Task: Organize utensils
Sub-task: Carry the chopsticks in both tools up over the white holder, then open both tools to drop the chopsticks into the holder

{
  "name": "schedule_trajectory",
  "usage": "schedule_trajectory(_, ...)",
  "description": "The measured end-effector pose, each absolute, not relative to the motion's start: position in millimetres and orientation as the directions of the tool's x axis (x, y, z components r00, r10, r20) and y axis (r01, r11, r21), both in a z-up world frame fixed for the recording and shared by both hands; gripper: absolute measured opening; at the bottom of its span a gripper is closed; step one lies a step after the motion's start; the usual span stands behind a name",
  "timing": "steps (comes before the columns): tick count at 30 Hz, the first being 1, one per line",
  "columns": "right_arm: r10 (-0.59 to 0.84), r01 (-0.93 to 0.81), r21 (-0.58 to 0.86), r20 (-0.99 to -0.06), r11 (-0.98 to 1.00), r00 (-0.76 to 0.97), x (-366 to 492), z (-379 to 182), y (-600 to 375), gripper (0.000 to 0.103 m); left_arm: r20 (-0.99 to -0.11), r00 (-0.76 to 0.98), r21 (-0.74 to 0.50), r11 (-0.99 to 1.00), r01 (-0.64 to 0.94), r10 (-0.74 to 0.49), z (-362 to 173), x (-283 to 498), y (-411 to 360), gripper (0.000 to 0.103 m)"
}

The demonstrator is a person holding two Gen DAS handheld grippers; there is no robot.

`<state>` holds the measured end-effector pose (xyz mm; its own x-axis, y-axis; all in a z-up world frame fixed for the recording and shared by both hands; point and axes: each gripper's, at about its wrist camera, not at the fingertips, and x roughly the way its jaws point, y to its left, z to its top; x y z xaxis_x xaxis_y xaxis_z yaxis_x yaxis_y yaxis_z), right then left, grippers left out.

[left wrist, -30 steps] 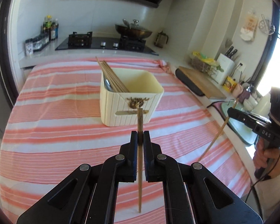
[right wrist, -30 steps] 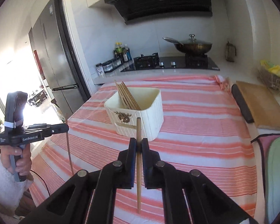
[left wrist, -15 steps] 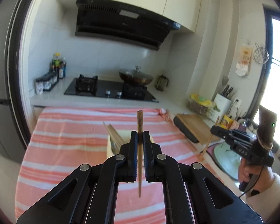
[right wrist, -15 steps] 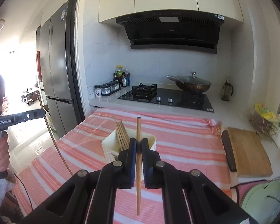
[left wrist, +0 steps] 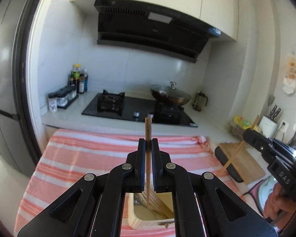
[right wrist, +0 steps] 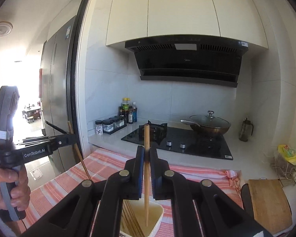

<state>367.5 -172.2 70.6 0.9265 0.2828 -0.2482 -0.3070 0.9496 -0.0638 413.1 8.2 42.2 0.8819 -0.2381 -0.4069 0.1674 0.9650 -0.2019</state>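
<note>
My left gripper [left wrist: 148, 144] is shut on an upright wooden chopstick [left wrist: 147, 130]. Its lower tip hangs over the cream utensil holder [left wrist: 134, 220], which shows between the fingers at the bottom. Several chopsticks [left wrist: 159, 207] and a spoon lean inside it. My right gripper [right wrist: 146, 152] is shut on a second chopstick [right wrist: 146, 136], whose tip hangs over the same holder [right wrist: 157, 217]. Each view catches the other gripper at its side: the right one [left wrist: 248, 136] with its slanted chopstick [left wrist: 236, 156], the left one [right wrist: 70, 138] likewise.
An orange-striped cloth [left wrist: 88, 158] covers the table. Behind it are a black gas hob [left wrist: 136, 108], a lidded wok [right wrist: 209, 124], condiment bottles [right wrist: 128, 112] and a kettle. A wooden cutting board [right wrist: 268, 201] lies at the right; a fridge [right wrist: 55, 98] stands at the left.
Both grippers rose and moved forward with their chopsticks. The holder slid from the middle of each view to the bottom, under the chopstick tips.
</note>
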Motion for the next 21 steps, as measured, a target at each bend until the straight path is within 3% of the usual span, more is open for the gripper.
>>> schedule_trajectory(5,0.291,-0.348,-0.079,-0.395,0.934,0.871,411.9,12.3,-156.8,0.006,-0.553,0.798,-0.221,0.966,0.136,-0.239,-8.8,445.6,11.4,0.004)
schedule_trajectory(10,0.289,-0.361,-0.031,-0.54,0.932,0.791,444.5,-35.0,-148.7,0.008,-0.639,0.733,-0.21,0.97,0.125,-0.233,-40.3,455.1,10.9,0.006)
schedule_trajectory(12,0.287,-0.349,-0.004,-0.56,0.937,0.777,446.7,-40.1,-149.8,0.012,-0.636,0.743,-0.187,0.976,0.111,-0.206,-38.7,442.4,14.9,0.023)
schedule_trajectory(14,0.296,-0.338,0.021,-0.533,0.941,0.792,437.4,-30.1,-156.8,0.027,-0.598,0.785,-0.142,0.985,0.097,-0.164,-28.7,419.2,20.6,0.07)
schedule_trajectory(15,0.3,-0.33,0.031,-0.507,0.943,0.808,425.7,-22.0,-162.5,0.043,-0.564,0.814,-0.113,0.99,0.086,-0.136,-20.8,402.5,23.8,0.077)
schedule_trajectory(16,0.295,-0.32,0.031,-0.482,0.947,0.825,413.8,-11.5,-166.8,0.052,-0.534,0.837,-0.087,0.993,0.085,-0.118,-15.0,389.0,27.3,0.087)
schedule_trajectory(18,0.294,-0.315,0.022,-0.424,0.949,0.857,385.0,8.8,-175.3,0.053,-0.489,0.867,-0.033,0.996,0.088,-0.093,-3.4,352.8,29.0,0.1)
schedule_trajectory(21,0.261,-0.285,-0.012,-0.364,0.959,0.894,329.6,32.5,-182.6,0.063,-0.44,0.895,-0.013,0.997,0.074,-0.072,4.4,303.4,30.3,0.102)
